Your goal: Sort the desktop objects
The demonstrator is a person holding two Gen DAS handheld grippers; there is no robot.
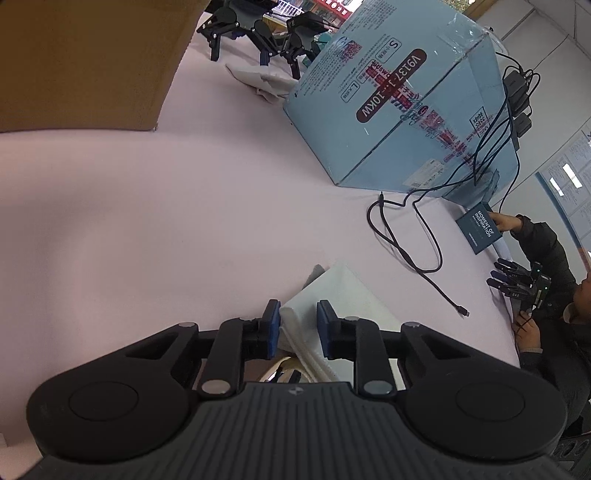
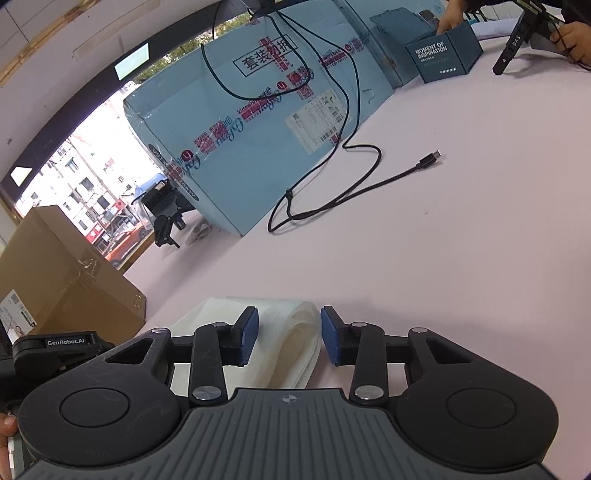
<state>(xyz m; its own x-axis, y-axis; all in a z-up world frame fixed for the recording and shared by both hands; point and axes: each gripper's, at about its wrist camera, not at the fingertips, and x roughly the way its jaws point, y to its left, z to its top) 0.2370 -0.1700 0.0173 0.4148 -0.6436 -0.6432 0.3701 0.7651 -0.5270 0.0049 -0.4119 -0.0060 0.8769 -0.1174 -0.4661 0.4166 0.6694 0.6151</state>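
Your left gripper [image 1: 298, 325] sits low over the pale pink table [image 1: 184, 221], its blue pads [image 1: 271, 328] pressed to either side of the folded white foam sheet [image 1: 343, 295], which lies on the table right in front of you. Your right gripper [image 2: 288, 336] hangs over the same foam sheet [image 2: 288, 332] with its jaws spread wide, and its pads do not appear to touch the foam.

Just past the foam, a loose black cable [image 2: 351, 192] snakes across the bare tabletop, its plug end lying free. Behind it stands a large light-blue carton [image 2: 240, 129] sealed with printed tape, with more cables draped over it. To your left sits a brown cardboard box [image 2: 74, 280].

Farther off, a small dark box [image 2: 443, 55] rests near the table's edge, with another person's hand [image 2: 450, 18] at it. Spare black grippers [image 1: 258, 33] stand at the far end, by a crumpled white cloth [image 1: 258, 77]. Beyond, a window [image 2: 92, 184] shows buildings along a street.
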